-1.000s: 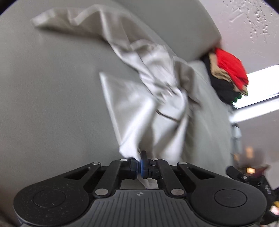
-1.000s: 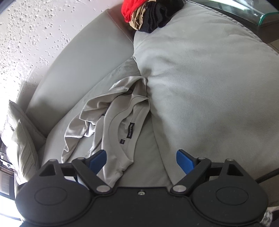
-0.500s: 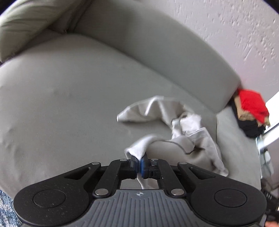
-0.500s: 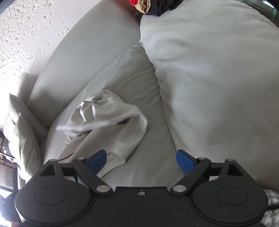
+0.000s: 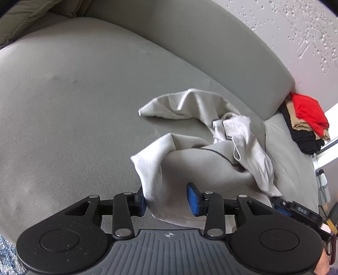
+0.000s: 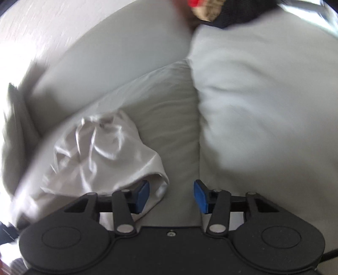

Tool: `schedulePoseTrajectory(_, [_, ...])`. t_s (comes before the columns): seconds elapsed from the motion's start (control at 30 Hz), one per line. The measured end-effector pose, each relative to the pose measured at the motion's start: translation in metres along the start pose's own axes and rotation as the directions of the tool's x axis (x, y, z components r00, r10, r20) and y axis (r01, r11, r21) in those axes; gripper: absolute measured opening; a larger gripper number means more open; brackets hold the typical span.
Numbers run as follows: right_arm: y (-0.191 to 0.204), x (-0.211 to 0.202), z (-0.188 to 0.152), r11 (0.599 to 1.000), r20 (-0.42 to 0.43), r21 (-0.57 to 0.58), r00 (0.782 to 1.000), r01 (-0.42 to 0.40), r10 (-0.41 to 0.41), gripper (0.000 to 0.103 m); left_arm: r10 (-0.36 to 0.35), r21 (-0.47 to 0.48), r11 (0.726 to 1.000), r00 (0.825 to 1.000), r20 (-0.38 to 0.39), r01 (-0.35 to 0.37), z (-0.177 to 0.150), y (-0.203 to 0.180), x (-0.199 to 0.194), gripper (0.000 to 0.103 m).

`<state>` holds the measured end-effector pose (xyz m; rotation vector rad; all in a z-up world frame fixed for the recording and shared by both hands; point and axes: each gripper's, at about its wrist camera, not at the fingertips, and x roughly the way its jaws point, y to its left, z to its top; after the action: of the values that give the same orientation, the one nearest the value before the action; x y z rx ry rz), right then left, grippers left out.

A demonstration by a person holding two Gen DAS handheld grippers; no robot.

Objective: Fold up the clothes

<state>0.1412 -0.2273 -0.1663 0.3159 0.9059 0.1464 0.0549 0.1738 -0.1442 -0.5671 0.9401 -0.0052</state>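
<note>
A pale grey T-shirt (image 5: 200, 160) lies crumpled on the grey sofa seat (image 5: 74, 105). My left gripper (image 5: 166, 201) sits low over the shirt's near fold. Its jaws are opening and the fabric lies loose between them, away from the right pad. In the blurred right wrist view the same shirt (image 6: 101, 152) is bunched at lower left. My right gripper (image 6: 172, 196) hangs over the shirt's right edge and its jaws are closing. The hem lies against the left pad, and bare seat fills most of the gap.
A stack of folded clothes (image 5: 306, 114), red on top of tan and black, rests at the sofa's far end by the wall. A big grey cushion (image 6: 264, 95) rises right of the shirt. A pillow (image 5: 25, 19) lies at the upper left.
My left jaws, shut on the shirt's edge before, have parted. The shirt was dragged across the seat into a heap. My right gripper dropped towards the shirt's edge and its jaws narrowed.
</note>
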Motion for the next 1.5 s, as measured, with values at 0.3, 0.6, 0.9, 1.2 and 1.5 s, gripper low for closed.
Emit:
schedulePoseTrajectory(0.3, [0.067,0.013,-0.007,0.893,0.158,-0.425,0.983,0.149,-0.089,0.042,0.016,0.016,1.0,1.0,-0.01,-0.016,-0.002,-0.002,0.004,0.037])
schedulePoseTrajectory(0.6, [0.021,-0.028,0.014,0.998,0.183,0.044,0.982,0.047,-0.055,0.002,-0.003,-0.005,1.0,1.0,-0.004,0.003,-0.003,0.003,0.001,0.037])
schedulePoseTrajectory(0.9, [-0.073,-0.01,0.003,0.788,0.057,0.603,0.992,-0.126,0.116,0.003,-0.126,-0.137,0.983,0.991,-0.034,0.121,-0.002,0.023,0.003,0.036])
schedulePoseTrajectory(1.2, [-0.078,0.01,0.002,0.847,-0.001,0.506,0.981,-0.165,0.192,0.005,-0.046,-0.065,0.997,0.995,-0.09,0.04,0.0,0.013,0.011,0.038])
schedulePoseTrajectory(1.5, [-0.069,0.011,0.005,0.87,-0.023,0.471,0.984,-0.147,0.179,0.002,-0.003,-0.002,1.0,0.996,-0.089,0.003,-0.001,0.002,0.008,0.001])
